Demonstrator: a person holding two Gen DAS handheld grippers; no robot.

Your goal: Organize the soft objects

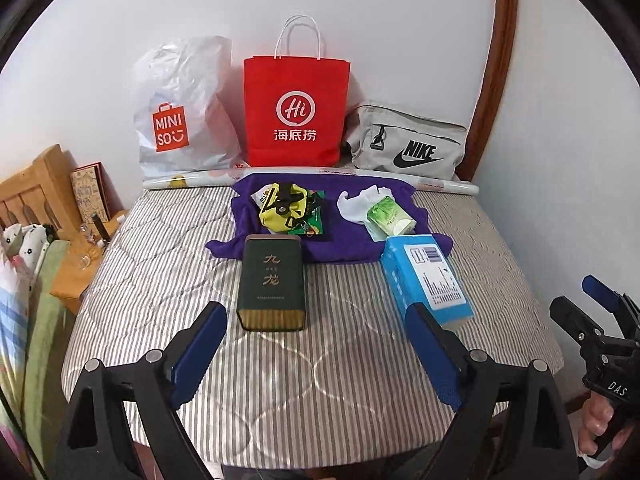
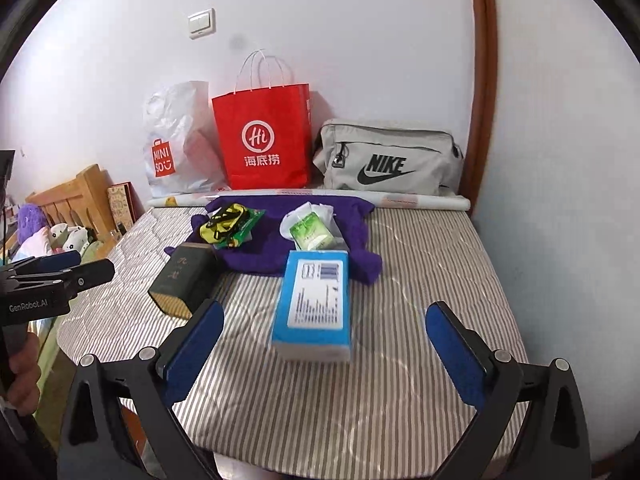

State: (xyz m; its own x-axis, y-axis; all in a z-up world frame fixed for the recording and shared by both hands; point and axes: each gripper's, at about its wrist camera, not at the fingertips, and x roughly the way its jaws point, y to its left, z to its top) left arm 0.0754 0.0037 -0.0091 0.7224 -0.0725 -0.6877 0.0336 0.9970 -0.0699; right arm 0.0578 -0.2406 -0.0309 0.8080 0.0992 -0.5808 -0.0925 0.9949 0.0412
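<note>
On the striped mattress [image 1: 160, 264] lies a purple cloth [image 1: 348, 240] [image 2: 272, 248] holding a yellow pouch [image 1: 282, 210] [image 2: 222, 222], a white sock [image 1: 352, 204] and a green tissue pack [image 1: 390, 216] [image 2: 312, 234]. A dark green tin [image 1: 272, 280] [image 2: 182, 280] and a blue tissue pack [image 1: 426, 276] [image 2: 314, 304] lie in front of it. My left gripper [image 1: 316, 320] is open and empty, just short of the tin. My right gripper [image 2: 324, 320] is open and empty, its fingers either side of the blue pack's near end.
A white Miniso bag [image 1: 180, 112], a red paper bag [image 1: 296, 112] and a grey Nike bag [image 1: 408, 144] stand against the back wall behind a rolled sheet [image 1: 440, 186]. A wooden headboard [image 1: 36, 192] and nightstand are at the left. The wall is close on the right.
</note>
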